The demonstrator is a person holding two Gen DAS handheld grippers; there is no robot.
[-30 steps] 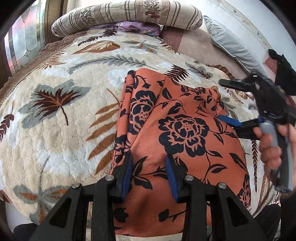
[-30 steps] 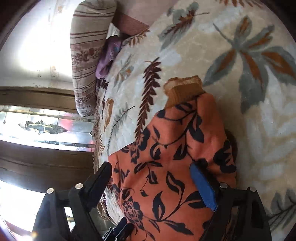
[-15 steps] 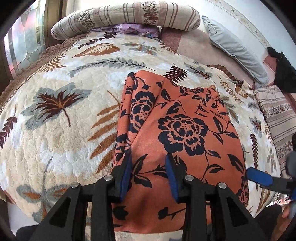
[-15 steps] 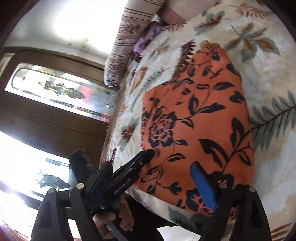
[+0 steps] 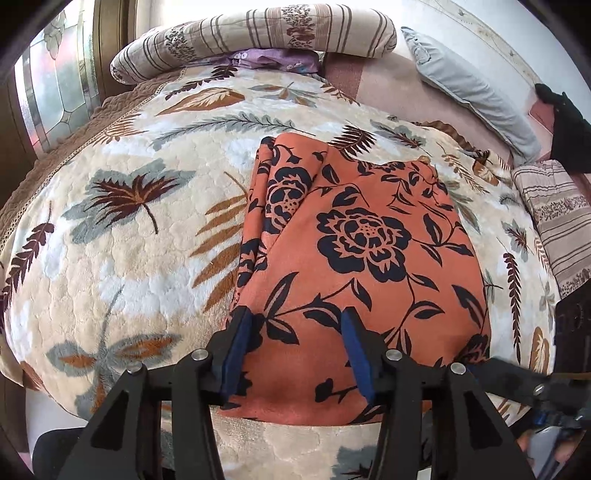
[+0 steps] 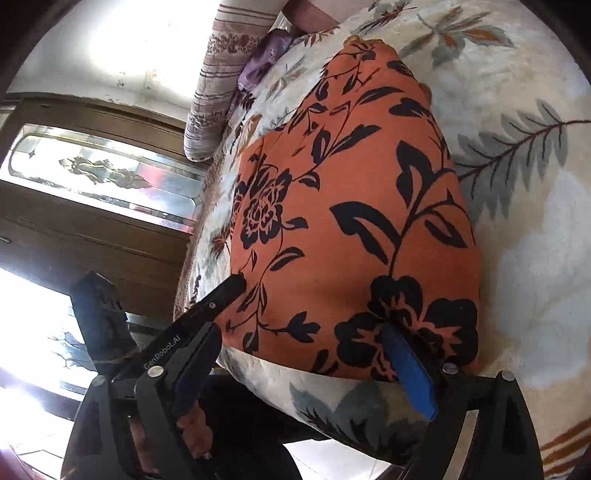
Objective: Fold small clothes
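The left gripper (image 5: 295, 347) sits at the near edge of the orange cloth with black flowers (image 5: 365, 266), which lies folded flat on the fluffy cream blanket with leaf pictures (image 5: 122, 266), close to the near edge of the bed. Its blue pads have just been moving apart – cloth lies between them, but they don't look like they press on it now. The right gripper (image 6: 306, 369) has its fingers wide apart at the cloth's near right corner, not holding anything.

What could go wrong: the cloth looks thin & slippy, so if one side gets pinched before the other, the next fold may come out crooked. The pads could also grab the fluffy blanket along w/ the cloth & drag it up. The layers on the left side are bunched – a pull may open them up again.

The 2 grippers are close together, so they might bump.

Farther back there's a small purple cloth (image 5: 273, 59) tucked under a long striped rolled pillow (image 5: 258, 29), and a grey pillow (image 5: 469, 88) far right. All well apart from the orange cloth, so nothing blocks the way.
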